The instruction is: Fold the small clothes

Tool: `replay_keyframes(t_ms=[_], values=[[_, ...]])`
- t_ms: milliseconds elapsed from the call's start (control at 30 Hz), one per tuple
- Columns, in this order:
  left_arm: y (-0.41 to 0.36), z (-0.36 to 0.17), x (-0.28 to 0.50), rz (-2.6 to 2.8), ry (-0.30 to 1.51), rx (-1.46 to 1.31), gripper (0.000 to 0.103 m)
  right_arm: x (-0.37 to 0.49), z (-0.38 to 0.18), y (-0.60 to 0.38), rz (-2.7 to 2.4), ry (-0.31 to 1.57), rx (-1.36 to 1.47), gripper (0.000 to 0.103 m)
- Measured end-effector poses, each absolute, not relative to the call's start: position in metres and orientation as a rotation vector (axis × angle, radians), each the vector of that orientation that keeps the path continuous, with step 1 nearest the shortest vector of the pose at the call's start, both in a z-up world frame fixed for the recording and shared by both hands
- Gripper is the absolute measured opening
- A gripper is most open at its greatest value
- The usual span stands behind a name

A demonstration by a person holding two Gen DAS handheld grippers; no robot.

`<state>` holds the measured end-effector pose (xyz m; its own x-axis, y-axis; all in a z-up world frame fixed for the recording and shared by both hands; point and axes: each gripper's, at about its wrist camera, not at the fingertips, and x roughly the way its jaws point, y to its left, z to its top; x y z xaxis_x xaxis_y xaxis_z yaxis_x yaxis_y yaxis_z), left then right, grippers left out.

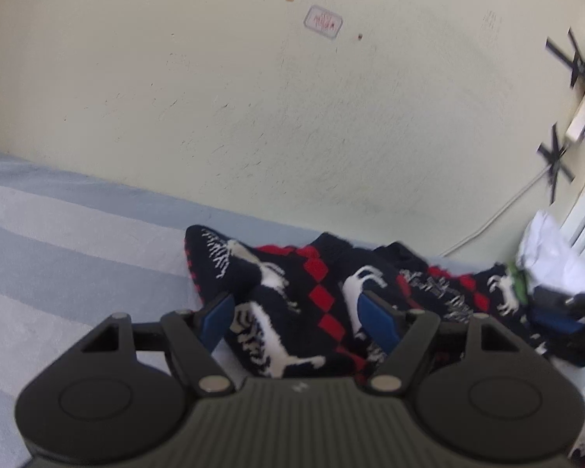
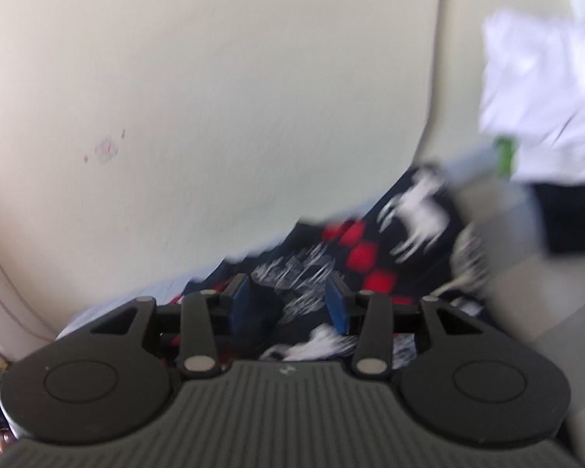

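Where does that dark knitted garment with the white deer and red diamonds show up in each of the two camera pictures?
Left wrist view: the dark deer-patterned garment lies across the lower middle, on the striped bed cover, between and beyond the open blue fingers.
Right wrist view: the same garment, blurred, fills the lower middle and right.
Shared landmark: the white cloth pile at the garment's right end.

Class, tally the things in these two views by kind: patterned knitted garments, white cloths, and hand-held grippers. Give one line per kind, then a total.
Patterned knitted garment: 1
White cloth: 1
Hand-held grippers, left hand-held gripper and right hand-held gripper: 2
Total: 4
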<state>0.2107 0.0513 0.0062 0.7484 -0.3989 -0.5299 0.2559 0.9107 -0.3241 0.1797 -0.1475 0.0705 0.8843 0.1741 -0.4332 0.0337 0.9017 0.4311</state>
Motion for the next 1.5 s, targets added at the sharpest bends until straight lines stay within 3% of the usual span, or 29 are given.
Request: replay_keyframes(t_ms=[167,233,267,333,467,667,1000,1200,1300,1500], values=[[0.034,-0.004,0.217,-0.268,0.685,-0.096,0.071,0.188,0.058,-0.179,0.092,0.499,0.489,0.047],[0.032,-0.006,0.220,-0.258,0.696,-0.082,0.071,0.204,0.039,-0.189,0.076,0.592,0.492,0.045],[0.033,-0.007,0.221,-0.254,0.697,-0.088,0.072,0.211,0.027,-0.197,0.073,0.638,0.507,0.033],[0.036,-0.007,0.221,-0.250,0.692,-0.105,0.072,0.208,0.026,-0.210,0.084,0.631,0.553,0.028],[0.040,-0.006,0.217,-0.240,0.672,-0.117,0.071,0.171,0.047,-0.232,0.164,0.577,0.622,0.042],[0.050,-0.001,0.206,-0.228,0.667,-0.153,0.075,0.073,0.055,-0.269,0.253,0.557,0.570,0.044],[0.081,0.014,0.051,-0.409,0.799,-0.166,0.075,-0.044,0.011,-0.296,0.330,0.666,0.514,0.043],[0.079,0.012,-0.044,-0.434,0.860,-0.058,0.075,-0.048,0.001,-0.282,0.480,0.661,0.515,0.043],[0.082,0.015,-0.076,-0.444,0.914,-0.084,0.075,-0.045,0.002,-0.272,0.671,0.709,0.531,0.032],[0.086,0.013,-0.103,-0.449,0.939,-0.130,0.075,-0.033,0.018,-0.270,0.905,0.605,0.648,0.033]])
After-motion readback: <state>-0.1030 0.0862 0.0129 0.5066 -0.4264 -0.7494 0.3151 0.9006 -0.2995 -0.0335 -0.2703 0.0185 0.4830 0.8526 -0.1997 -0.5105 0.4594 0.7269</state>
